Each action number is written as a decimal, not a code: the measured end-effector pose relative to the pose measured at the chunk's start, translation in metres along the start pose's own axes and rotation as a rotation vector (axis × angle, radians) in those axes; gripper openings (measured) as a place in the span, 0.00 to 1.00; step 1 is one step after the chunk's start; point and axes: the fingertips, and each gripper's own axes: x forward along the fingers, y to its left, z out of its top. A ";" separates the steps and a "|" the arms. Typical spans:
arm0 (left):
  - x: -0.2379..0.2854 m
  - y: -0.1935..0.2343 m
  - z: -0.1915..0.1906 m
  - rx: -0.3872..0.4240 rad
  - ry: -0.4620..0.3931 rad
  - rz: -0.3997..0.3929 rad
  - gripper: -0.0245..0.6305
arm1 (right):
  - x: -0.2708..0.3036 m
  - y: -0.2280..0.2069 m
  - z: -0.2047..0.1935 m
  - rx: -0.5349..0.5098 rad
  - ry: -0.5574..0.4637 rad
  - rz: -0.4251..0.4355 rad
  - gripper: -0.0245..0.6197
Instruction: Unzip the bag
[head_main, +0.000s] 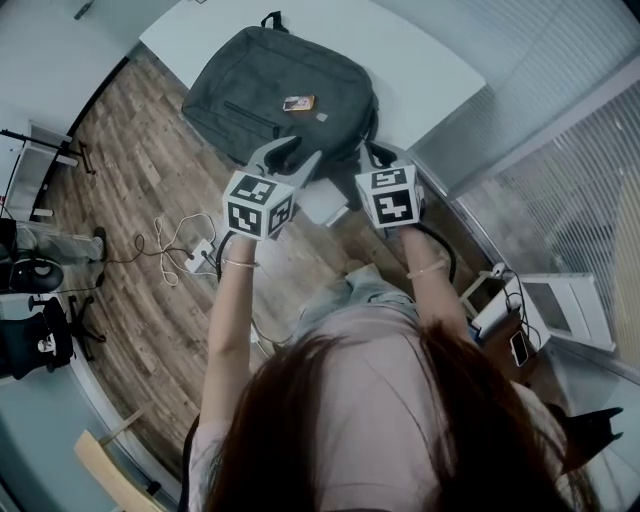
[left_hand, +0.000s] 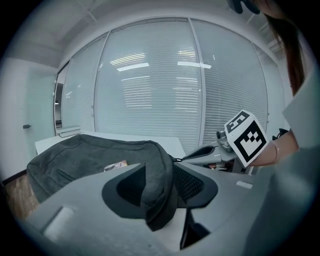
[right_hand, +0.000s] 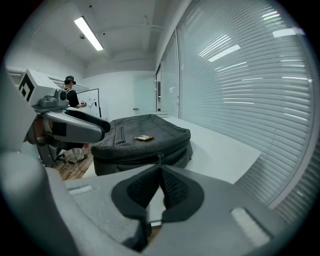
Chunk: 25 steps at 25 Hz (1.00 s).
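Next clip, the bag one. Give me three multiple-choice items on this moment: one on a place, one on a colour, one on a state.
1. Where does the bag lie?
A) on the white table
B) on the wood floor
C) on a chair

2. What colour is the bag?
A) red
B) white
C) dark grey

3. How do the jaws of the left gripper stand?
A) pressed together
B) apart
C) clamped on a cup

Answers:
1 A: the head view shows the bag resting on the table top.
2 C: its fabric is dark grey in all three views.
3 B: the left gripper view shows a wide gap between its jaws.
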 end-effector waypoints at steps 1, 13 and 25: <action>0.004 -0.006 0.002 0.010 0.005 -0.015 0.32 | 0.000 0.000 0.000 0.005 0.001 -0.003 0.05; 0.038 -0.025 0.002 0.170 0.135 -0.080 0.32 | 0.001 0.002 0.000 0.003 0.017 -0.036 0.05; 0.063 -0.026 -0.015 0.306 0.231 -0.088 0.21 | 0.001 0.003 0.000 -0.045 0.055 -0.039 0.05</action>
